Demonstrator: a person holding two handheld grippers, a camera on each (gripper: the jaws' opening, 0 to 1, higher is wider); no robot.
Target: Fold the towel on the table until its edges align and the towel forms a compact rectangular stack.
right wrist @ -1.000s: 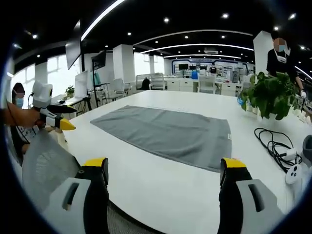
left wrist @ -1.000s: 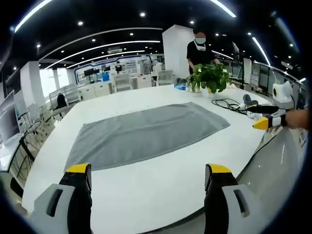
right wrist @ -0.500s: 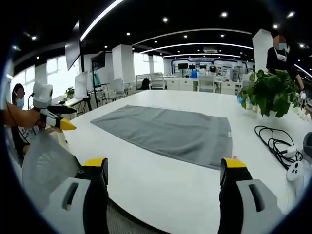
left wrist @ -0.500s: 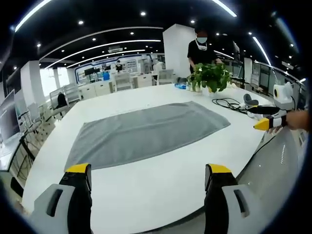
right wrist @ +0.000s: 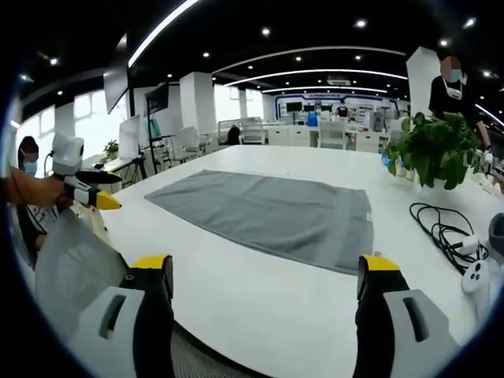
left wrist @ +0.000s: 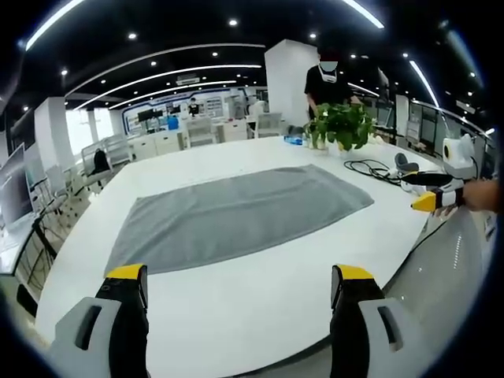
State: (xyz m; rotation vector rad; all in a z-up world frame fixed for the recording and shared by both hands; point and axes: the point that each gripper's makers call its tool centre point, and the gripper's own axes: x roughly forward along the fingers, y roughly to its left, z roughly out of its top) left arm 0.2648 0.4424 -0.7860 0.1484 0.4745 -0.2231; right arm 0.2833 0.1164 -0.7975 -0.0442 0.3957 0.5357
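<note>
A grey towel [left wrist: 236, 214] lies spread flat in one layer on the white table [left wrist: 252, 299]; in the right gripper view the towel [right wrist: 272, 214] reaches from left of centre to the right. My left gripper [left wrist: 240, 277] hovers open above the table's near edge, short of the towel. My right gripper [right wrist: 266, 268] is open too, held back from the towel's near edge with nothing between its jaws. The right gripper [left wrist: 429, 193] also shows at the far right of the left gripper view, and the left gripper [right wrist: 87, 189] at the far left of the right gripper view.
A potted plant [left wrist: 340, 124] stands at the table's far side, a person [left wrist: 324, 79] behind it. Black cables [right wrist: 445, 228] and a white device [right wrist: 476, 277] lie right of the towel. A mesh chair back [right wrist: 67, 268] is near the table edge.
</note>
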